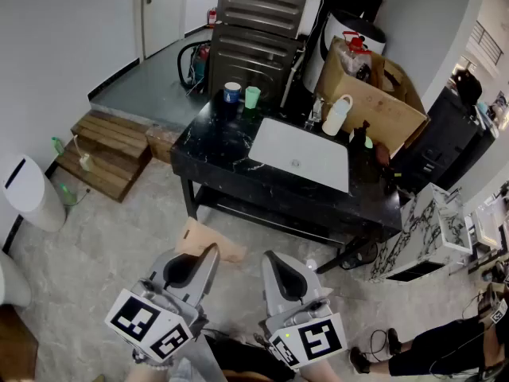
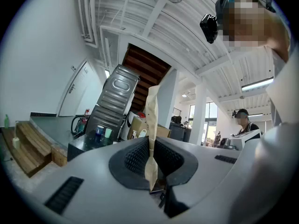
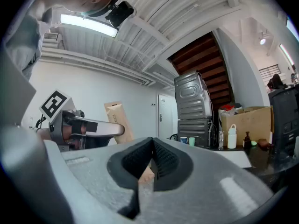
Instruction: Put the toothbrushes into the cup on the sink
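Observation:
A black sink counter (image 1: 213, 143) with a white basin (image 1: 302, 153) stands ahead of me. On its far left corner are a blue cup (image 1: 231, 92) and a green cup (image 1: 252, 96), also visible as the blue cup (image 3: 184, 140) in the right gripper view. My left gripper (image 1: 211, 250) is held low over the floor, shut on a flat brown paper packet (image 2: 152, 108) that sticks up past the jaws. Beside it, my right gripper (image 1: 270, 255) has its jaws together with nothing clearly between them. No bare toothbrush shows.
A white bottle (image 1: 337, 115) and a cardboard box (image 1: 386, 106) sit at the counter's far right. Wooden steps (image 1: 107, 153) and a white bin (image 1: 32, 193) stand to the left. A marbled cabinet (image 1: 429, 229) and a person's legs (image 1: 445, 344) are on the right.

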### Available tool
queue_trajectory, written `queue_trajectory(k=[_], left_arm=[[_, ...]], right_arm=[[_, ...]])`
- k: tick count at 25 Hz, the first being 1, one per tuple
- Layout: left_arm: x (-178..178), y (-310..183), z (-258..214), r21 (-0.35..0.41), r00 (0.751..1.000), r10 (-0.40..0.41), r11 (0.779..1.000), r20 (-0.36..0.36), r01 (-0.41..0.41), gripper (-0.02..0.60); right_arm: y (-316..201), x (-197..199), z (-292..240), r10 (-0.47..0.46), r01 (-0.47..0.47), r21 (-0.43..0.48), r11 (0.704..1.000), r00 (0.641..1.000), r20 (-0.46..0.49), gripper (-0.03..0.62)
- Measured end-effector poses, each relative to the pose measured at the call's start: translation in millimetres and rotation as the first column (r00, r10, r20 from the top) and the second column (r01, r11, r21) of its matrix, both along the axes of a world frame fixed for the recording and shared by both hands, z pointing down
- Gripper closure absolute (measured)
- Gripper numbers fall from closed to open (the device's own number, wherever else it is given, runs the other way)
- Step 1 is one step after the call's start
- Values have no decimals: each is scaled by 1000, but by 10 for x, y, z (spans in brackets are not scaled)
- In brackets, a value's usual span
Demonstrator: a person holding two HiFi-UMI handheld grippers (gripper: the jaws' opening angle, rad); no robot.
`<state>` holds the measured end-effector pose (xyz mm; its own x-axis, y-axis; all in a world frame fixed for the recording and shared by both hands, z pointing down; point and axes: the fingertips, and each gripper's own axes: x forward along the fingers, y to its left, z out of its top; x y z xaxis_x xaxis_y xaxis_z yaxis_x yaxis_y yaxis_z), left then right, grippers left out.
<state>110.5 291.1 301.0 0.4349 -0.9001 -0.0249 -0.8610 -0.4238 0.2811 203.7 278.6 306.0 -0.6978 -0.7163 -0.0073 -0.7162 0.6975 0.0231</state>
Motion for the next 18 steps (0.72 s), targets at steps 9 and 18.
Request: queue_trajectory(k=[9, 18], left_arm=[[-48, 47, 4, 2, 1000, 3, 1000, 1, -3, 553], [-95, 66, -20, 3, 1000, -3, 1000, 10, 3, 552]], right_arm=[[47, -60, 9, -3, 3, 0, 1000, 1000, -1, 597], [26, -74, -6, 6, -5, -15, 1000, 1000, 8, 595]])
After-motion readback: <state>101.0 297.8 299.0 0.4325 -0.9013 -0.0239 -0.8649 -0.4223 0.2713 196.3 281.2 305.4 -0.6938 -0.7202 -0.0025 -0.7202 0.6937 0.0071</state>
